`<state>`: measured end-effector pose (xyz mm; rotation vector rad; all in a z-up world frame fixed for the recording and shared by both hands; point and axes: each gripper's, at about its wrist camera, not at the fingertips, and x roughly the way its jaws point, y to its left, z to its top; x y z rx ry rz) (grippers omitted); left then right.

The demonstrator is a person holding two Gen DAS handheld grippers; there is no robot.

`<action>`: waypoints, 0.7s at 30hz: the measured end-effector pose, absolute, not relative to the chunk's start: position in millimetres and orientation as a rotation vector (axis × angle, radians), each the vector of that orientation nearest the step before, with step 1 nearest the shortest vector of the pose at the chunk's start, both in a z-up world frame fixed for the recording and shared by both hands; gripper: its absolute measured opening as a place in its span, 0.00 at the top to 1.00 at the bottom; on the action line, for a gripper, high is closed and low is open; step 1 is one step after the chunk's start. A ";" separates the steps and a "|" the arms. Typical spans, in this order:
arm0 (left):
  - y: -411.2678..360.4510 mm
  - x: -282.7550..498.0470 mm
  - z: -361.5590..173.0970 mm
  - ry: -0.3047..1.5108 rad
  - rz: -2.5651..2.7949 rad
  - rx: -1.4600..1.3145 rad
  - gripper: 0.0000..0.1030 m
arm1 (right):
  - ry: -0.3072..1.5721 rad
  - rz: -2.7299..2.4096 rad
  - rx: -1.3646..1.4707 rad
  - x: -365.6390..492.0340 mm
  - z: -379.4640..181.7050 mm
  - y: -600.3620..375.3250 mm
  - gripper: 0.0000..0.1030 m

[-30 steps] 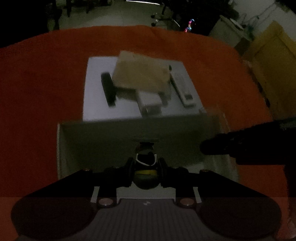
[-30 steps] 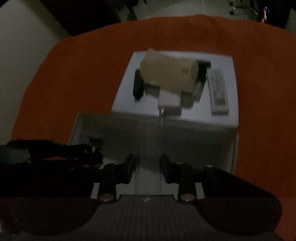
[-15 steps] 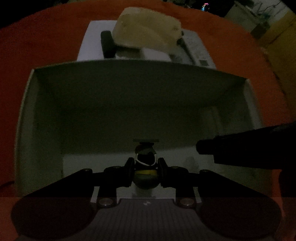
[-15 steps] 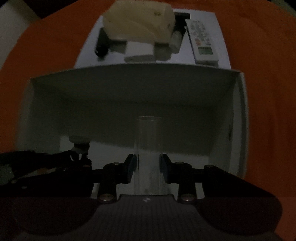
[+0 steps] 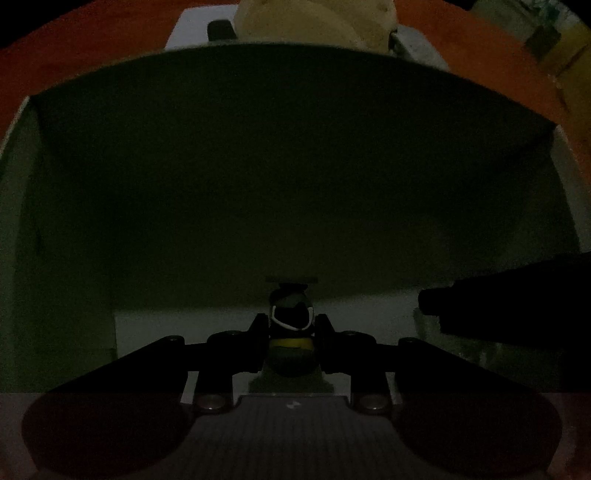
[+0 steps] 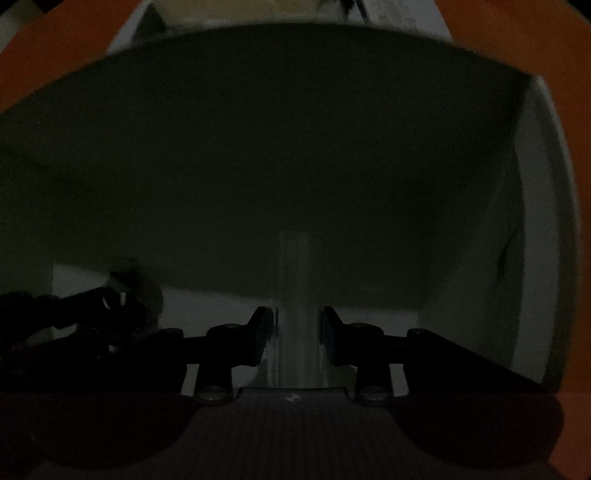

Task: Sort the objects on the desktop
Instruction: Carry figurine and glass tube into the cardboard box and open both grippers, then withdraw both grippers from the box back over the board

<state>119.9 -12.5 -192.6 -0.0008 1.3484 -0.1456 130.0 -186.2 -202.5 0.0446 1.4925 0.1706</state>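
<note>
Both grippers are low inside a white open box [image 5: 22, 221], seen dimly; its right wall shows in the right wrist view [image 6: 535, 240]. My left gripper [image 5: 291, 332] is shut on a small dark round toy [image 5: 291, 350] with a yellow band and white cord, close to the box floor. My right gripper [image 6: 295, 332] is shut on a clear tube [image 6: 293, 280] that points forward along the fingers. The right gripper shows as a dark shape in the left wrist view [image 5: 498, 306]; the left gripper shows dark in the right wrist view [image 6: 85, 314].
Beyond the box's far wall lies a white board [image 5: 192, 33] with a cream bundle [image 5: 314, 22] and a black item [image 5: 221, 29] on an orange cloth [image 5: 92, 48]. The box walls close in on all sides.
Both grippers have moved forward and down, deeper into the white box, still holding their objects. The far wall now fills most of each view and the scene is darker.
</note>
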 end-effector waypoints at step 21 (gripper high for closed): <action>-18.6 111.1 -151.7 1.331 -0.173 -0.057 0.64 | 1.460 0.196 0.095 118.7 -169.6 -194.1 0.31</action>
